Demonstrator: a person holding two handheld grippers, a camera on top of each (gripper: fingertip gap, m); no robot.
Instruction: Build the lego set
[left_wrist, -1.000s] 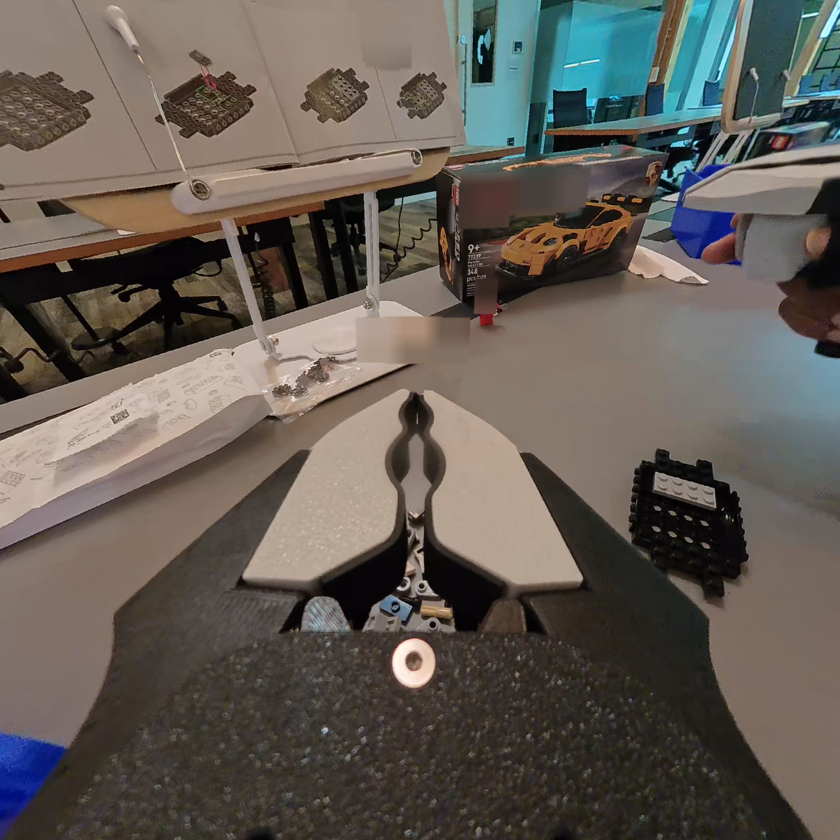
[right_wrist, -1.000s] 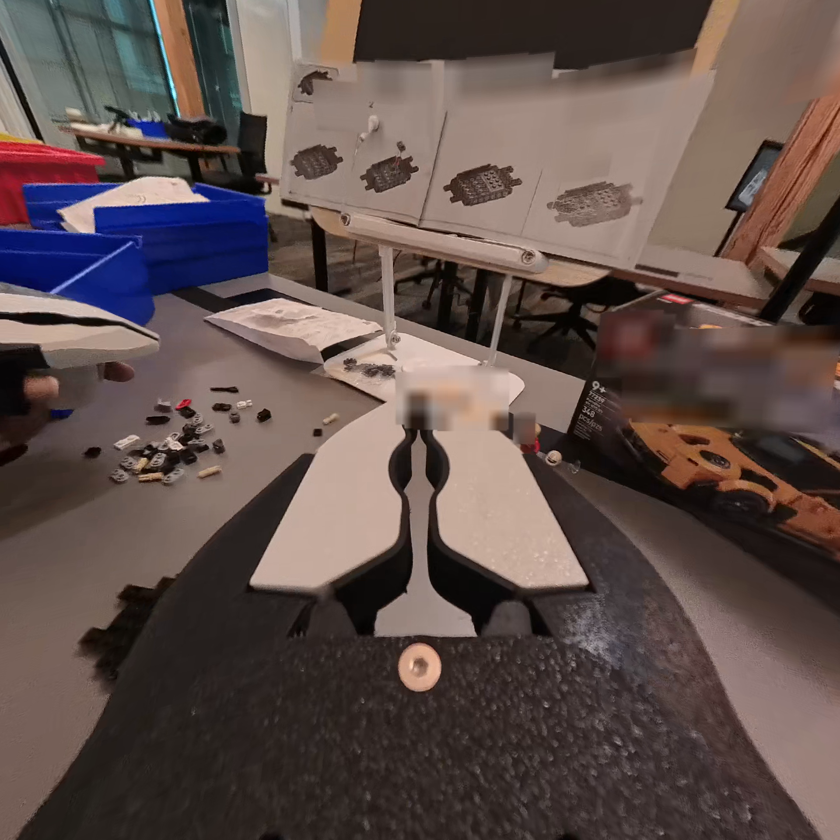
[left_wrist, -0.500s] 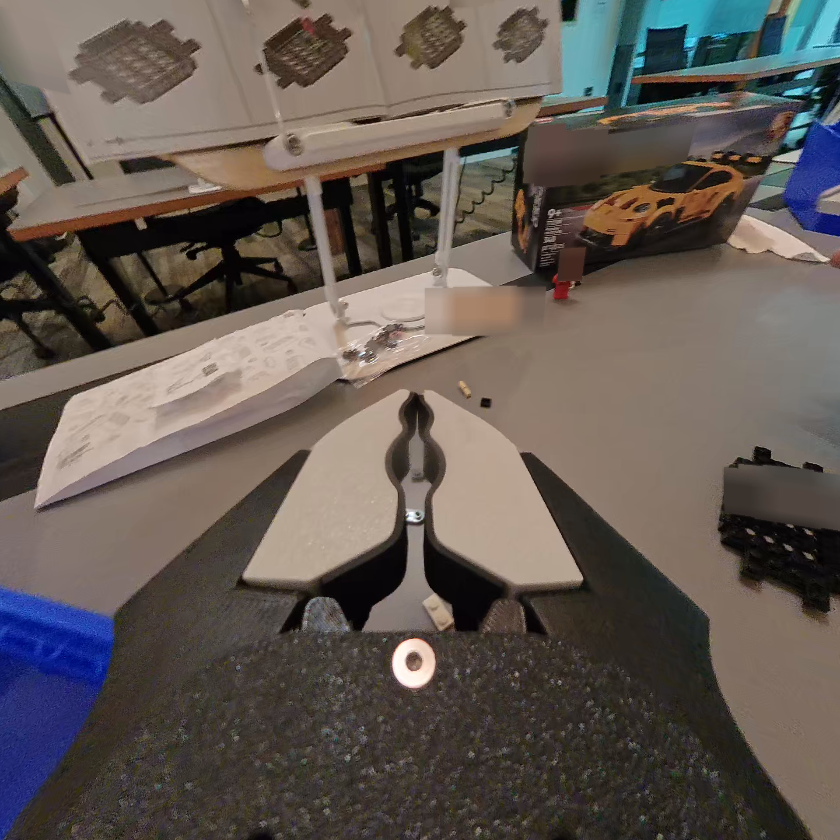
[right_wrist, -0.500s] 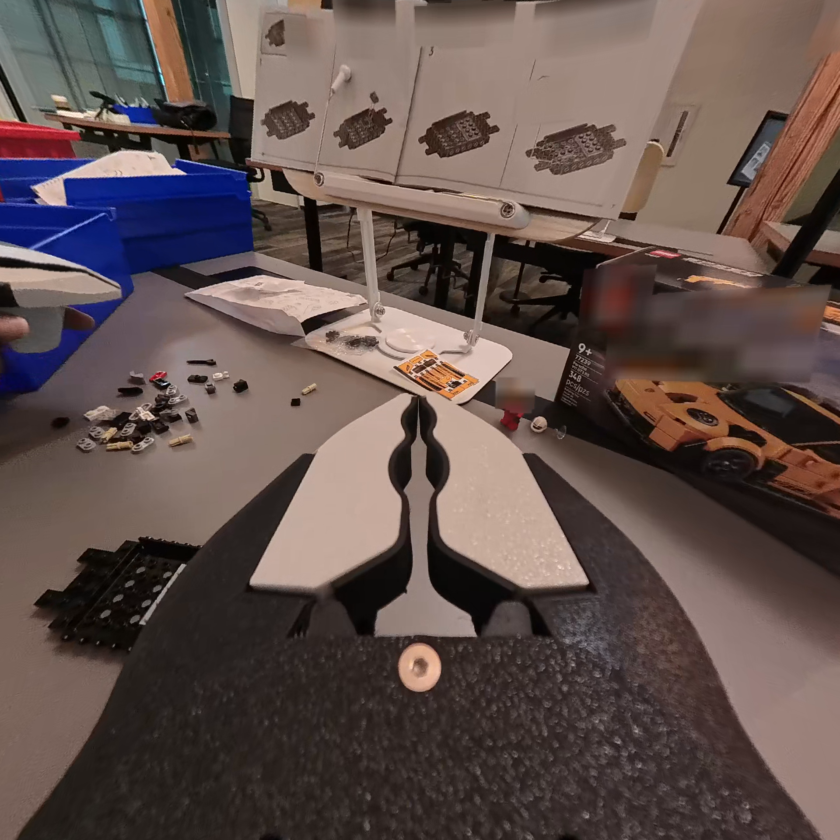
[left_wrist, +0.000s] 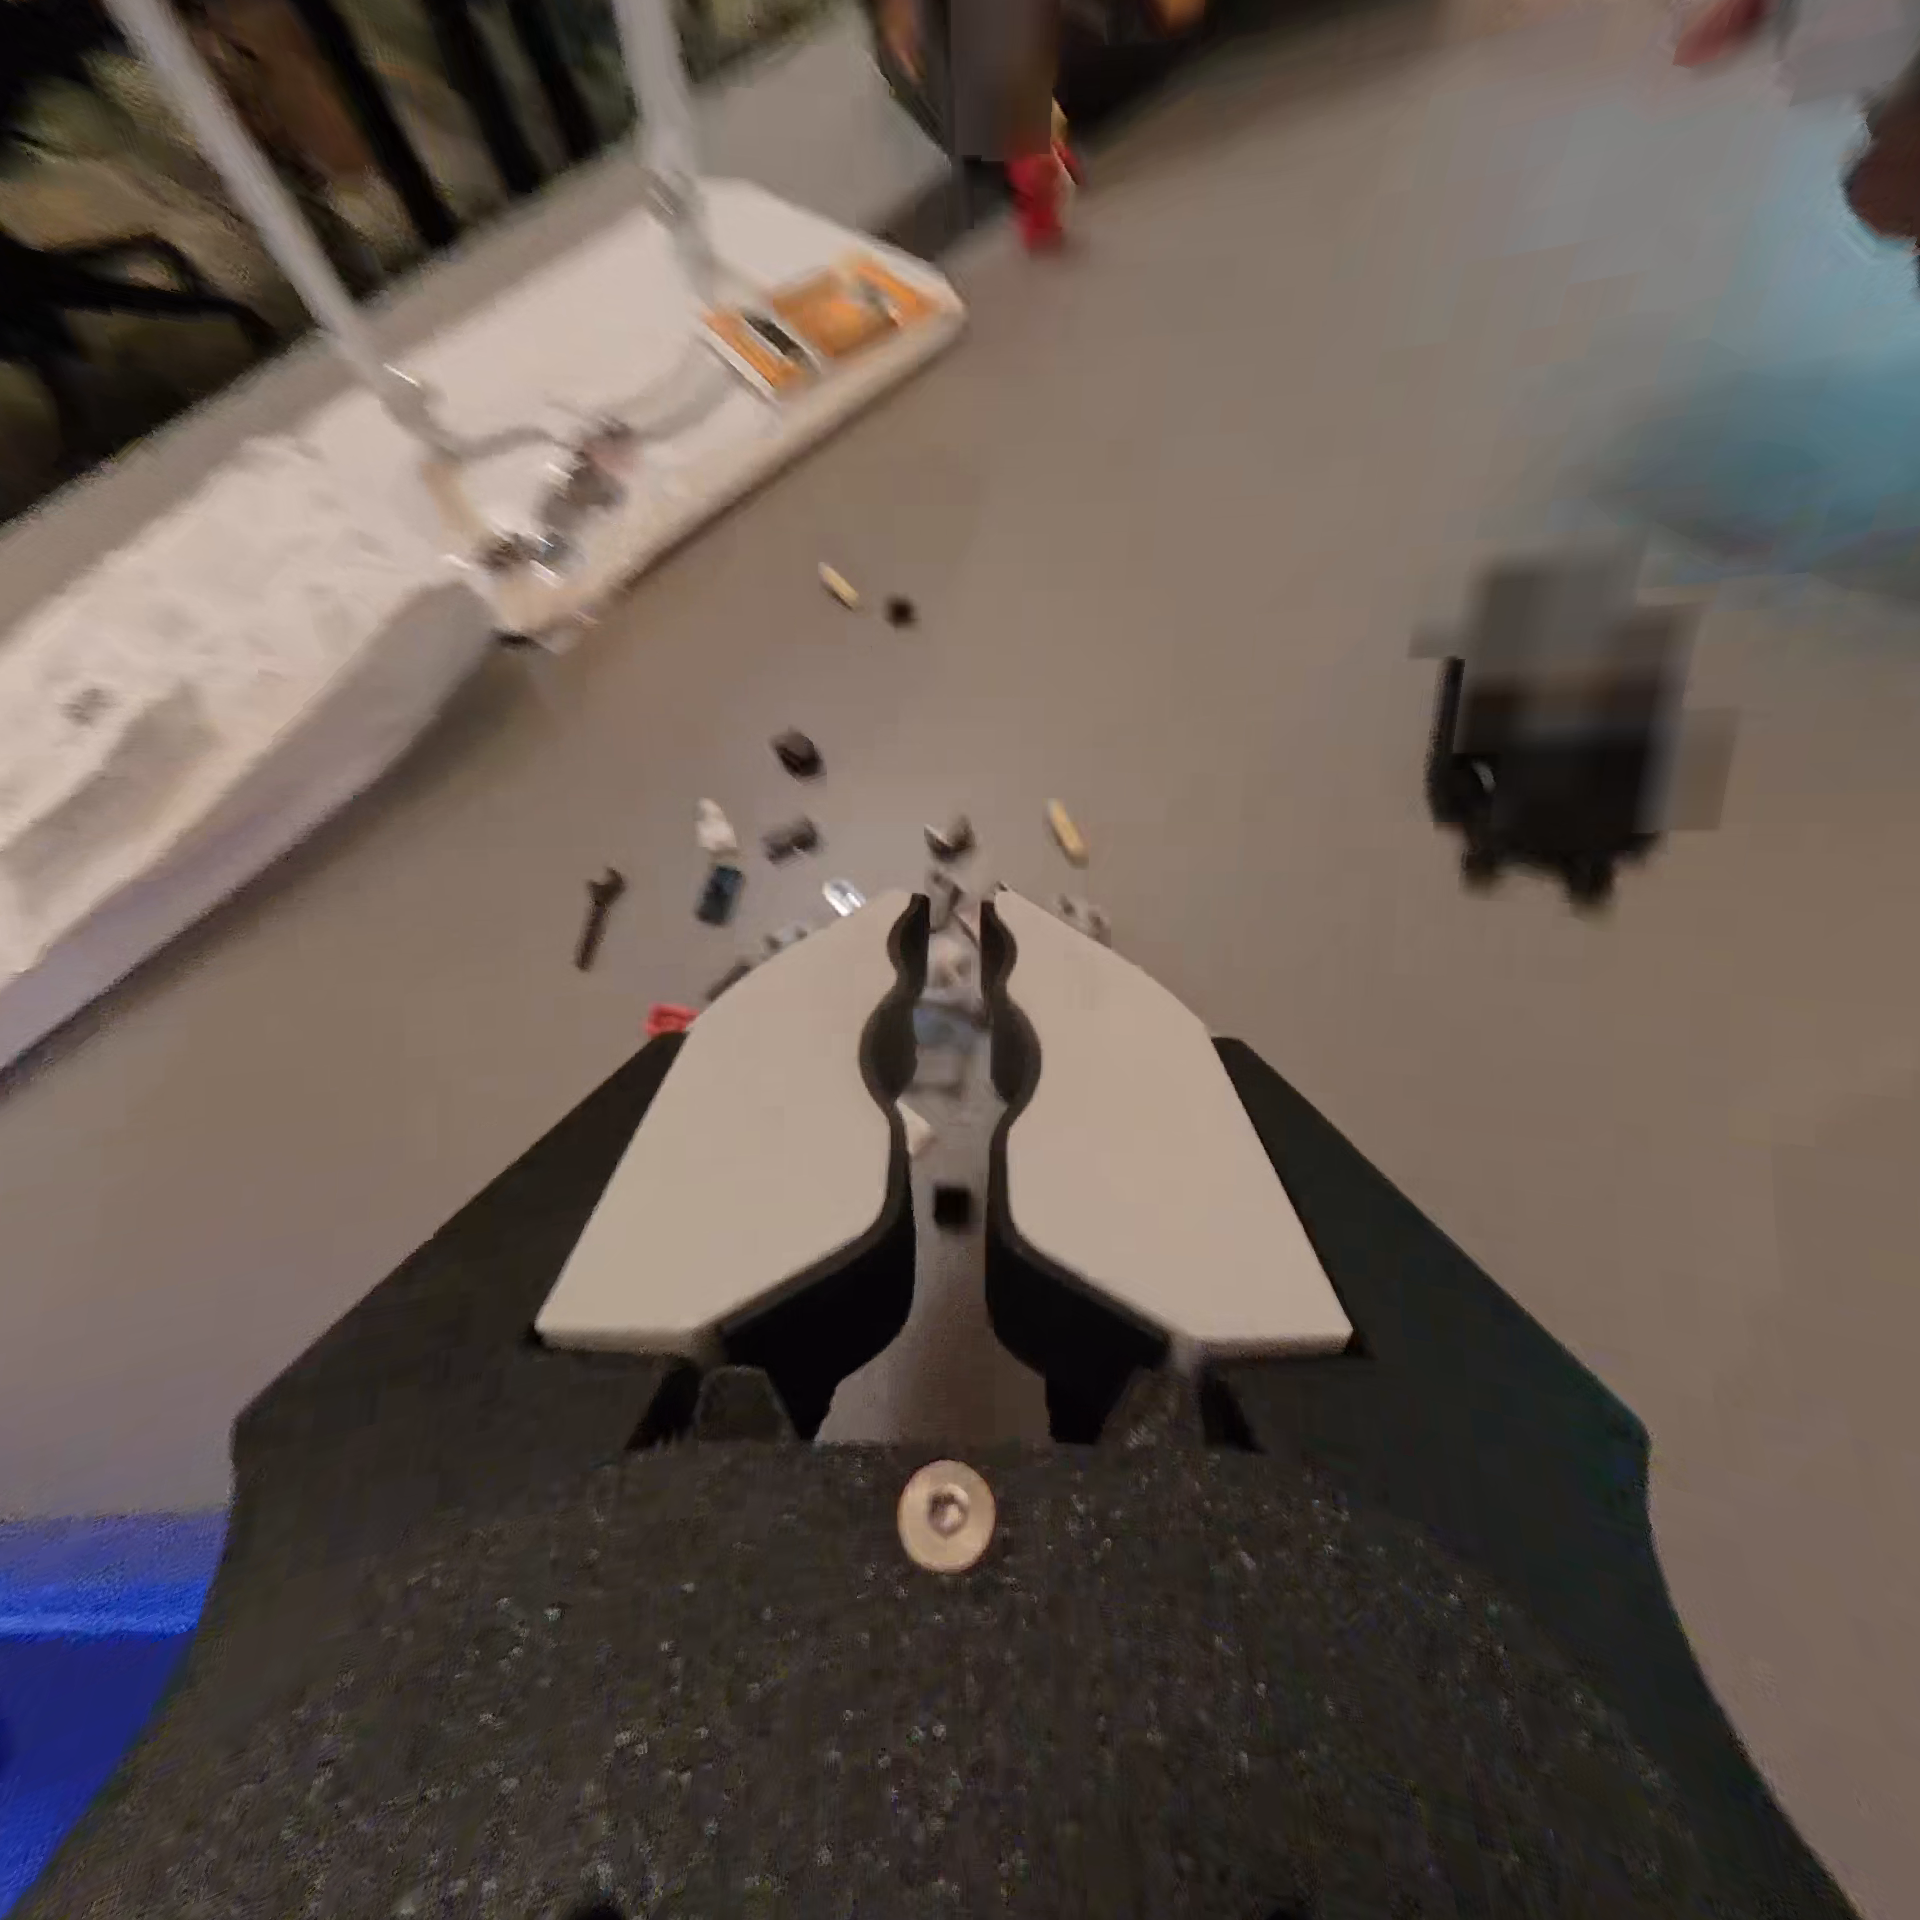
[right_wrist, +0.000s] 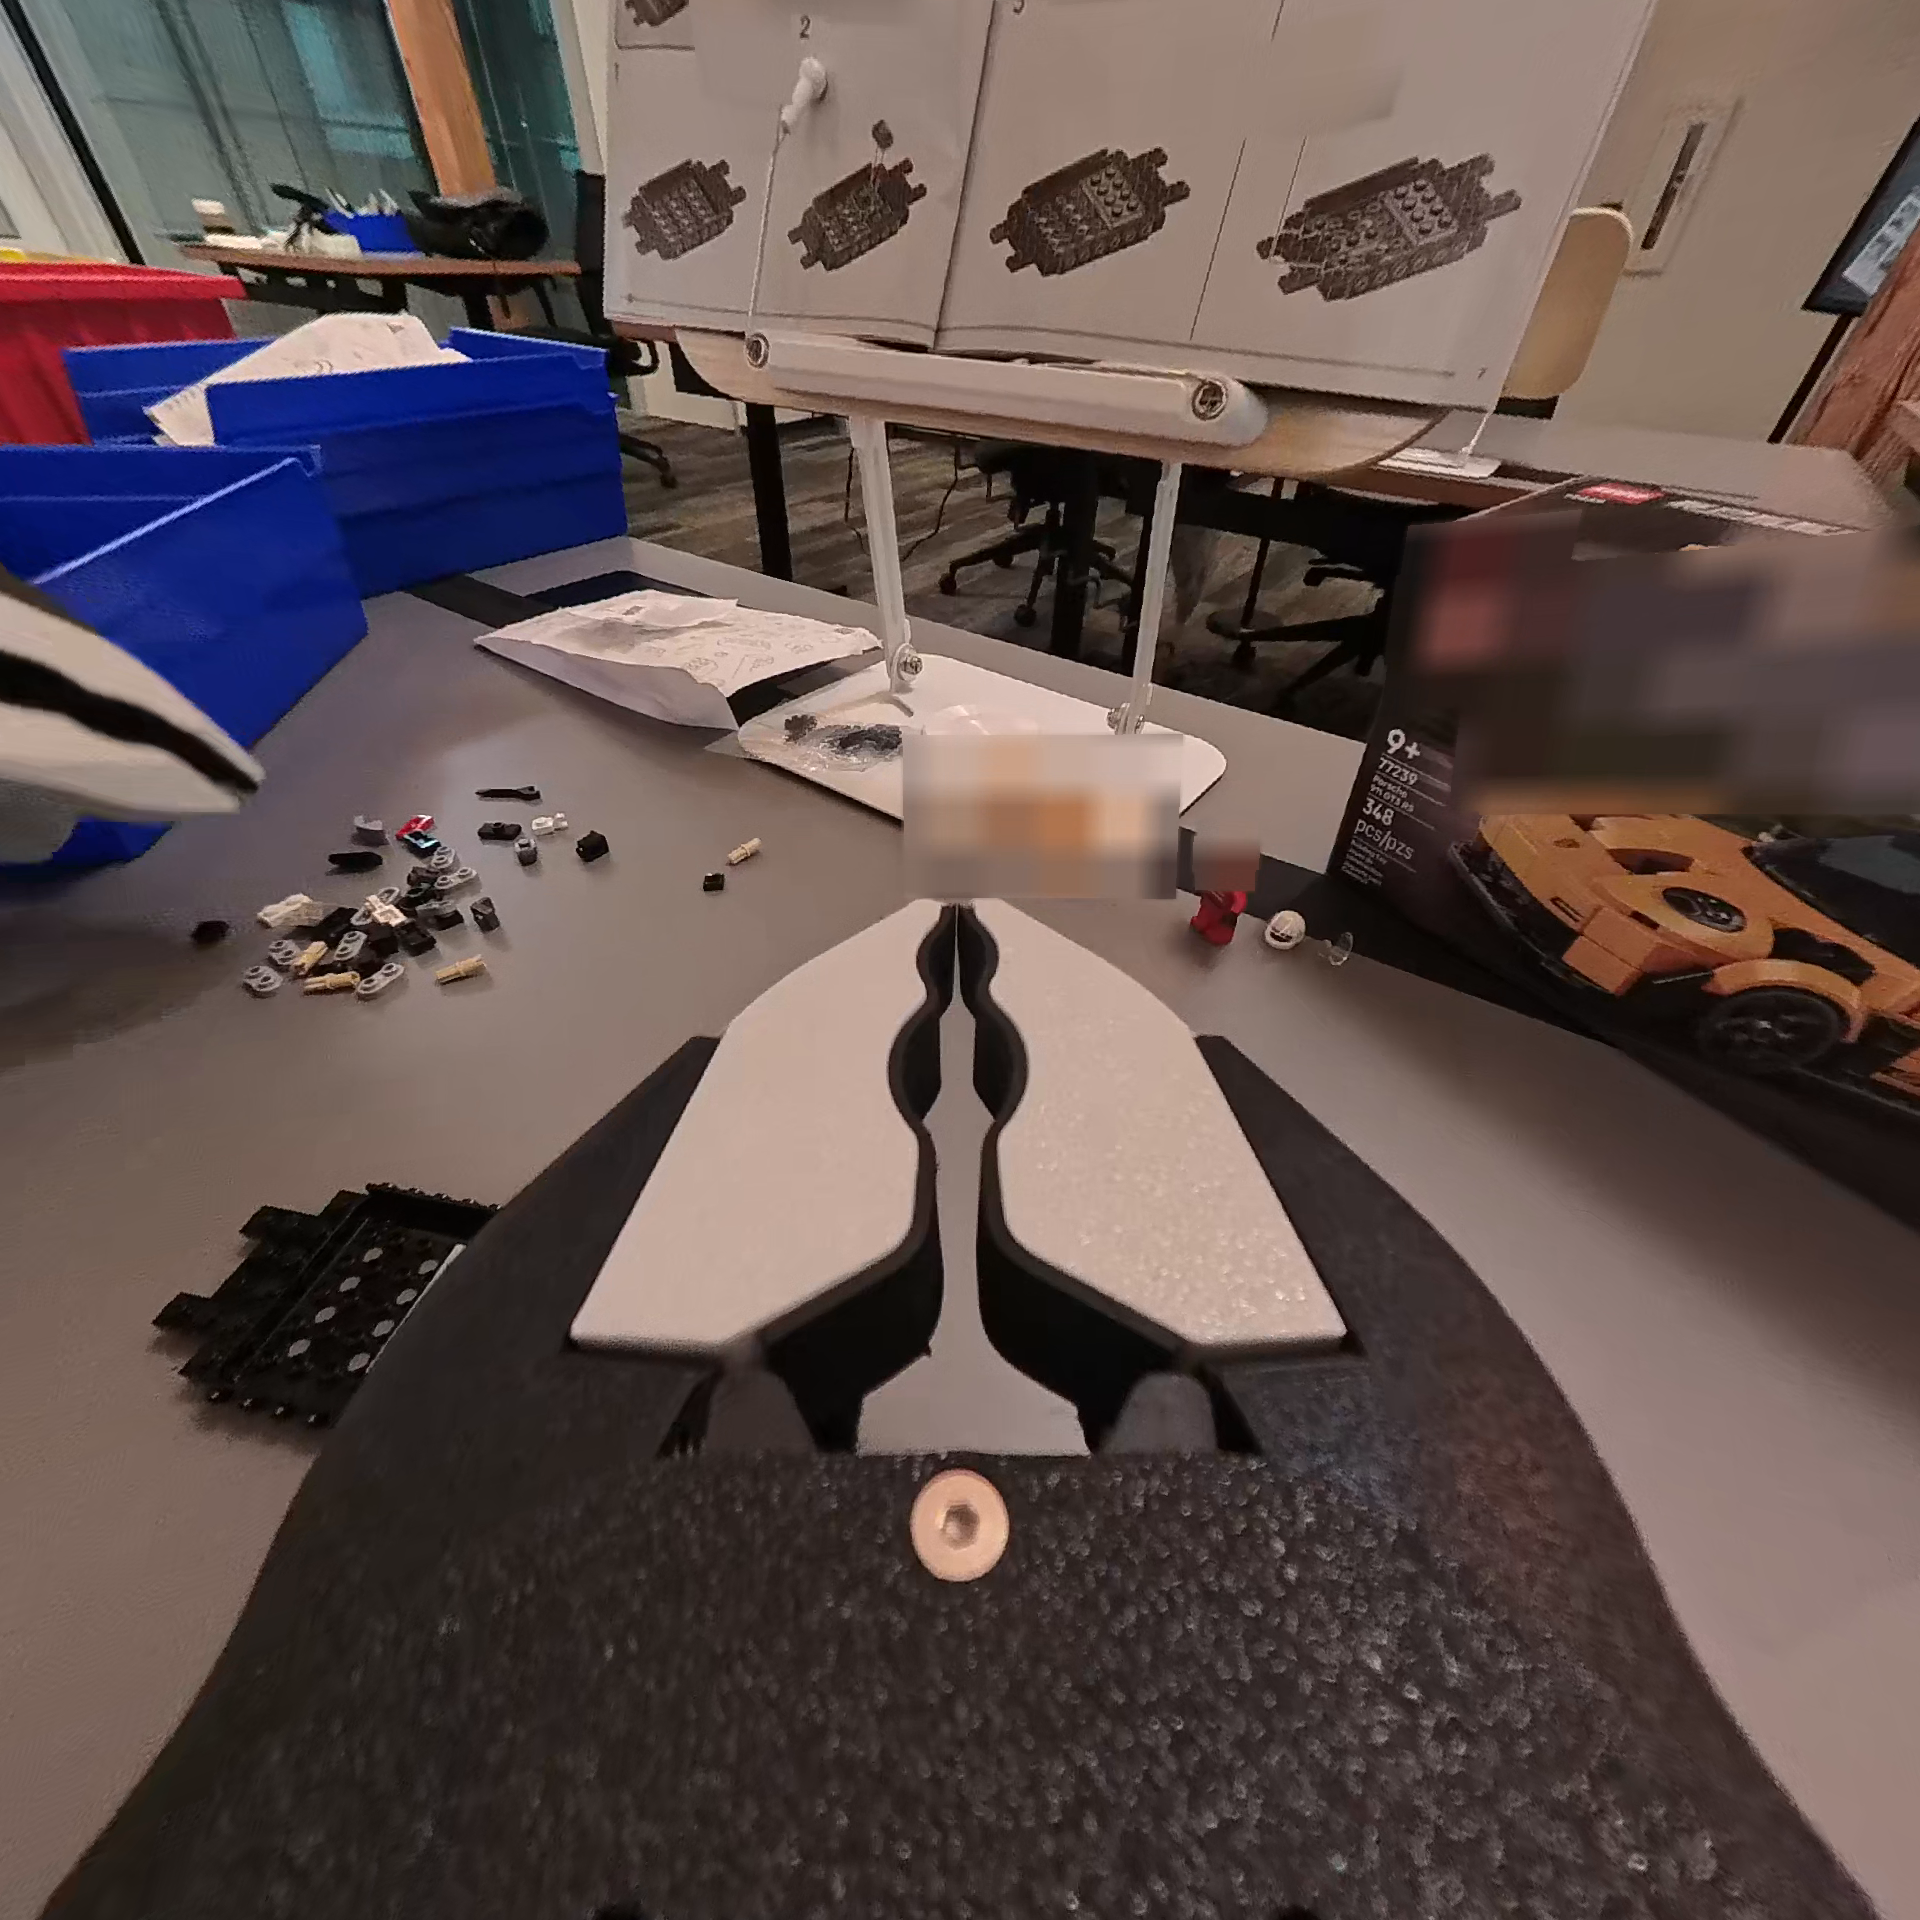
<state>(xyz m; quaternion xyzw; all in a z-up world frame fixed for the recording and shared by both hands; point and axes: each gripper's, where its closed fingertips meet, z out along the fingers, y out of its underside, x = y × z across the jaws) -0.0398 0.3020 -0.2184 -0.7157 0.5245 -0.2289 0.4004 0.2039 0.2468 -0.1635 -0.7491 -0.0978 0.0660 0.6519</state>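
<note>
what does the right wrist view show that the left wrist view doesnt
Only the right wrist view shows the open instruction pages on the white stand, the blue plastic bins, the black set box with an orange car picture and the shut right tool. Only the left wrist view shows the slightly open left tool's tips over the loose pieces, and it is blurred. Both show the grey table, the scattered small loose pieces, the black studded chassis plate, the white printed paper bag and the small red figure.
</note>
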